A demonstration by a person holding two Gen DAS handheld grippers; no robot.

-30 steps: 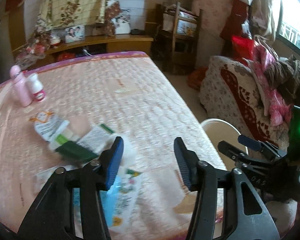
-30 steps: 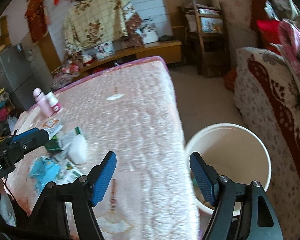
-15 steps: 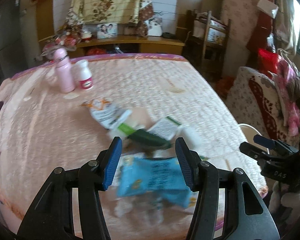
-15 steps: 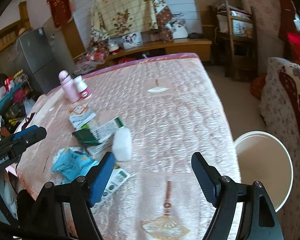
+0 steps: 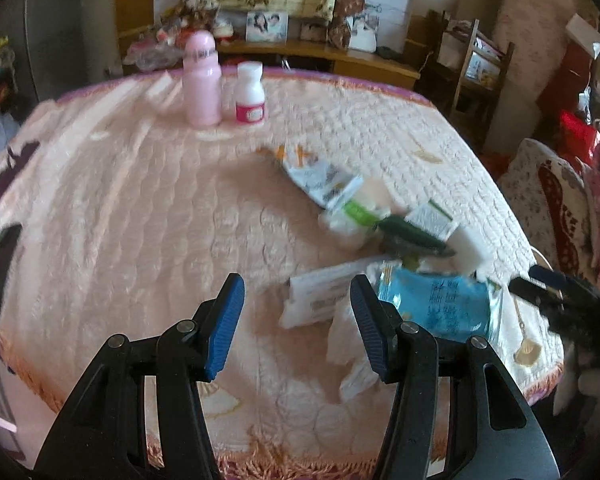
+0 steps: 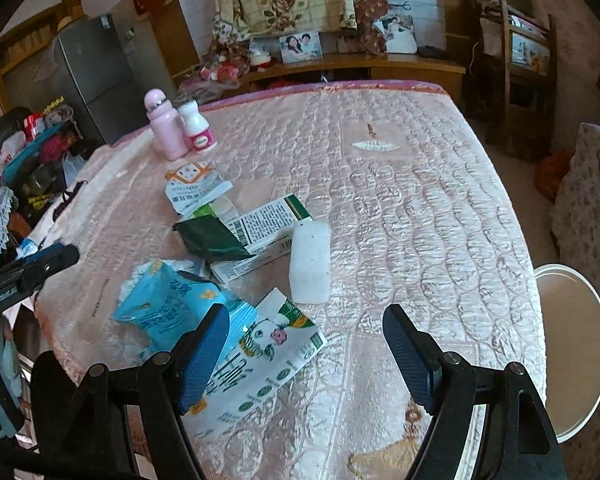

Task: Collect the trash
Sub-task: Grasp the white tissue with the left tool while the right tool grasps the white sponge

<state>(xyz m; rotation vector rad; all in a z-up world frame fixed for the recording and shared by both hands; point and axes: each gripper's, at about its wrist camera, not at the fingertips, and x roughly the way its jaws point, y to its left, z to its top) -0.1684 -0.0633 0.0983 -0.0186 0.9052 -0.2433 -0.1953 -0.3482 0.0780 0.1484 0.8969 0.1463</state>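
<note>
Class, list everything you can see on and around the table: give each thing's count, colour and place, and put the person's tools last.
table: 1, pink quilted cover, centre
pink bottle: 1, pink, far left of table
white bottle: 1, white with pink label, beside pink bottle
blue packet: 1, blue, near left edge
green pouch: 1, dark green, mid pile
box: 1, white and green, flattened, mid pile
white block: 1, white, right of pile
bucket: 1, cream, on floor at right
left tongs: 1, black with blue pads, open
right tongs: 1, same, open
</note>
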